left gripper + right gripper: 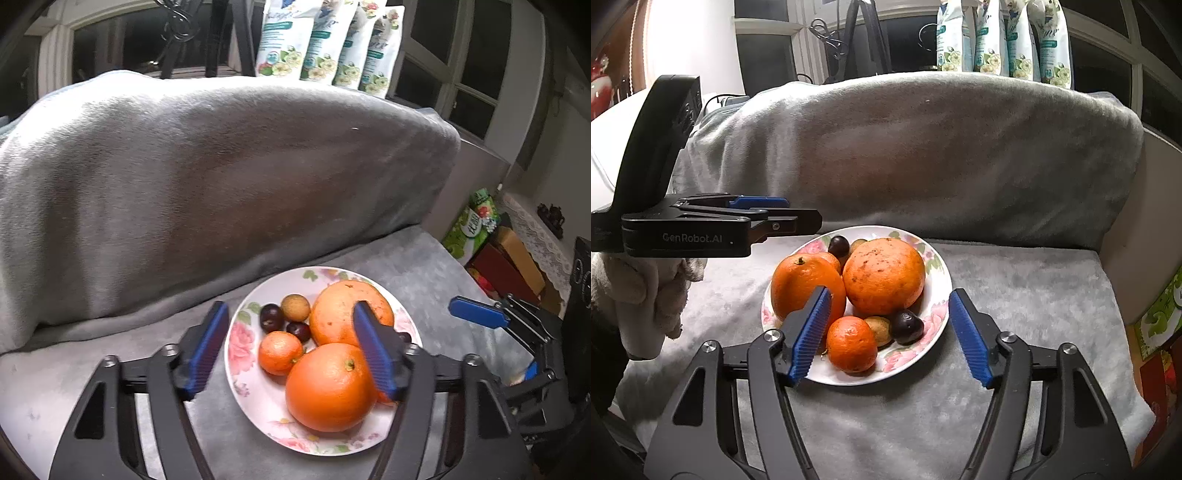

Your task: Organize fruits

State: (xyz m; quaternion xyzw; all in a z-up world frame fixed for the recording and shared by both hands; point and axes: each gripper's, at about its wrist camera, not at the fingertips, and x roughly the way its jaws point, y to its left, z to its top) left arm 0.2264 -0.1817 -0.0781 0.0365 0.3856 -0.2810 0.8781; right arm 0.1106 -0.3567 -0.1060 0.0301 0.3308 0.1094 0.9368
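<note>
We hold both claws over a flowered plate [938, 295] on a grey-blanketed sofa seat [1015, 295]. Our left claw [291, 349] is released, its blue pads spread above the plate's near side and gripping nothing. Our right claw [890, 334] is likewise released and empty, its pads to either side of the plate's near edge. All the fruit lies on the plate: two big oranges [884, 275] touching each other, a small tangerine [851, 343], dark plums [907, 326] and a brownish small fruit [295, 307] packed around them. Flowered packets [325, 44] stand behind the sofa back.
</note>
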